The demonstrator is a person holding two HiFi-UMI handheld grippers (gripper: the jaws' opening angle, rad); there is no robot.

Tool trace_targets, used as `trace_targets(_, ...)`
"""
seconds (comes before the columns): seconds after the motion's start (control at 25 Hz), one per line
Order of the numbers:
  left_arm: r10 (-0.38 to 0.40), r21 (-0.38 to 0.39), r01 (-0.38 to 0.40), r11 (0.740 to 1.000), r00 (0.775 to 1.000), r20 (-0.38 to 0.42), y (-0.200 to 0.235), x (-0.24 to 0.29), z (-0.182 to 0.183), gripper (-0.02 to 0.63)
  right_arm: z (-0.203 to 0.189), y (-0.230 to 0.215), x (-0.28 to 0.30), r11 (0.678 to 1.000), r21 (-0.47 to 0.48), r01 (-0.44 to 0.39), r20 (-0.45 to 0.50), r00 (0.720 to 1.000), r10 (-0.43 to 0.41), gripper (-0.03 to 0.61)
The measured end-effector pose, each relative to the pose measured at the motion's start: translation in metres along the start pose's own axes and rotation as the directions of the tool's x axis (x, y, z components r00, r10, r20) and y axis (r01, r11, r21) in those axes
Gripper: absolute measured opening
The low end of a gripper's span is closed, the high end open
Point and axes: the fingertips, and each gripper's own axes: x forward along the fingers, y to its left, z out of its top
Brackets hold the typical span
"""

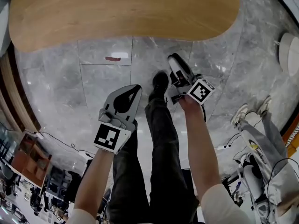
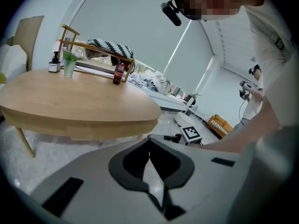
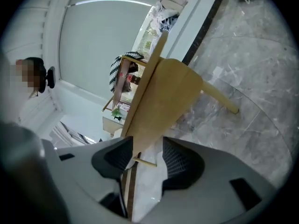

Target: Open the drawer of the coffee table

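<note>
**Marble floor** (image 1: pixel 107 78): grey, filling most of the head view.

**Coffee table** (image 1: pixel 121 13): an oval top of pale wood on slanted legs. It lies across the upper edge of the head view, ahead of the person.

**Legs** (image 1: pixel 163 143): the person's own, running up the middle of the frame with one foot set toward the table.

**Drawer:** it cannot be made out as a separate part in any view. The deeper wooden apron (image 2: pixel 93 129) under the near rim of the top is the likeliest place for it. On that judgement it is closed and untouched.

**Both tools:** held out in front, apart from the table, low and facing its near side. This is presumably so that the jaws meet the front below the top, not the top itself.

**Left gripper** (image 1: pixel 138 87): its fingertips are together, with only a sliver of floor showing behind them, and it carries nothing. It appears to be in reserve.

**Right gripper** (image 1: pixel 174 59): rolled onto its side, so the table stands on edge in its own view. Its pads are parted to a moderate gap and hold nothing, with the table's rim framed beyond them. The posture suits closing on a handle or lip.

**Small objects:** a slatted rack (image 2: pixel 93 50), a green cup (image 2: pixel 69 65) and a dark bottle (image 2: pixel 118 73) stand on the far part of the top, away from the working side.
</note>
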Motion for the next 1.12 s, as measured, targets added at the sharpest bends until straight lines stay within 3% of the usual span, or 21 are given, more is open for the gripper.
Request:
trace_targets(0.28,-0.02,0.0,0.02,1.0,1.0,0.001,0.045,0.015,-0.048,0.02,-0.032,-0.045,0.035,0.998,0.06,-0.026,0.043,0.999,0.023,0.215)
trace_targets(0.52,-0.003,-0.019,0.003,1.0,1.0,0.019,0.055,0.024,-0.057,0.02,-0.022,-0.065,0.042,0.996,0.077,-0.053,0.104,0.994,0.045,0.235)
trace_targets(0.76,-0.027,-0.009,0.027,1.0,0.999,0.017,0.064,0.03,-0.066,0.02,-0.012,-0.061,0.069,0.971,0.117,-0.21,0.135,0.972,0.194,0.265)
trace_targets(1.12,-0.017,-0.011,0.018,1.0,1.0,0.014,0.08,0.044,-0.089,0.02,-0.002,-0.071,0.084,0.937,0.12,-0.328,0.155,0.938,0.309,0.319)
